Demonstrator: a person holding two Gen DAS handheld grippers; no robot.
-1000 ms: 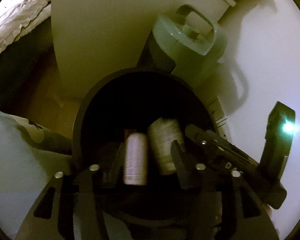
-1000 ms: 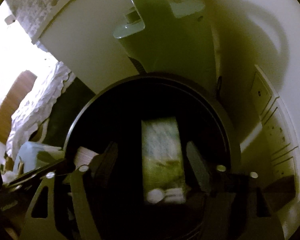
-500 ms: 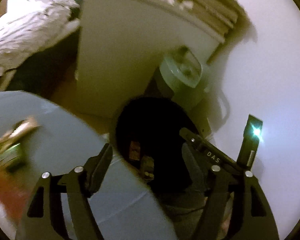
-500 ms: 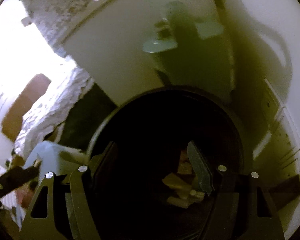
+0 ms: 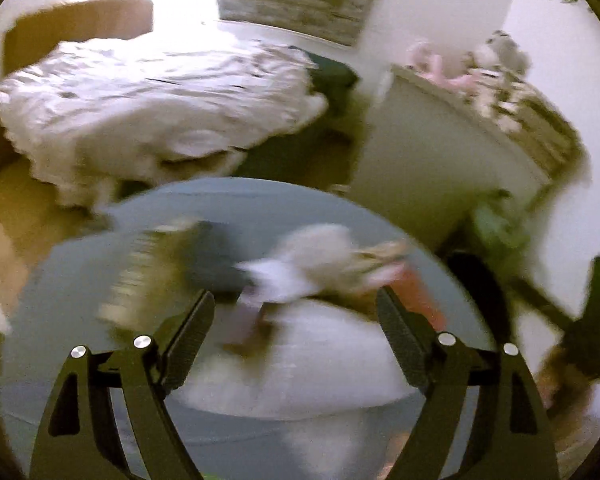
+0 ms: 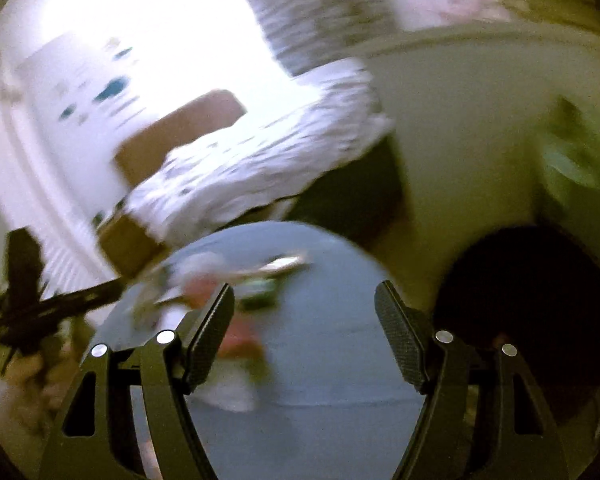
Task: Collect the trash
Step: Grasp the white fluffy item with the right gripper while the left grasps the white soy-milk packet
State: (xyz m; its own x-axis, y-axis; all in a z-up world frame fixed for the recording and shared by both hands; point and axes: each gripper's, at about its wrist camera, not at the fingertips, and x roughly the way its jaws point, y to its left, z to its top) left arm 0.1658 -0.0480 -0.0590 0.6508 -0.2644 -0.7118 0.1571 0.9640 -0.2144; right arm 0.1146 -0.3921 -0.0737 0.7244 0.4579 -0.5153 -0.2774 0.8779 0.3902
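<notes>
Both frames heavily motion-blurred. Left to right:

Left wrist view: rumpled white bedding (image 5: 152,108) upper left, round grey-blue table (image 5: 80,280) across the lower middle. Trash pile (image 5: 260,268) sits on the table, smeared by blur: a dark piece, pale crumpled paper and something pink-red; single items are not separable. Left gripper (image 5: 296,312) hangs above the near edge of that pile, fingers (image 5: 190,340) wide apart, nothing between them; the jaws have just been opening. White cabinet (image 5: 432,176) to the right with soft toys on top. Right gripper body pokes in at the far right edge.

Right wrist view: left gripper body shows dark at the left edge. Same grey-blue table in the lower middle, trash scattered on its left part, pale, pink and green bits. Right gripper (image 6: 304,312) over the bare table surface just right of the trash, fingers (image 6: 210,340) apart, empty. Black bin (image 6: 532,312) at lower right, beside the table, its inside too dark to read.
</notes>
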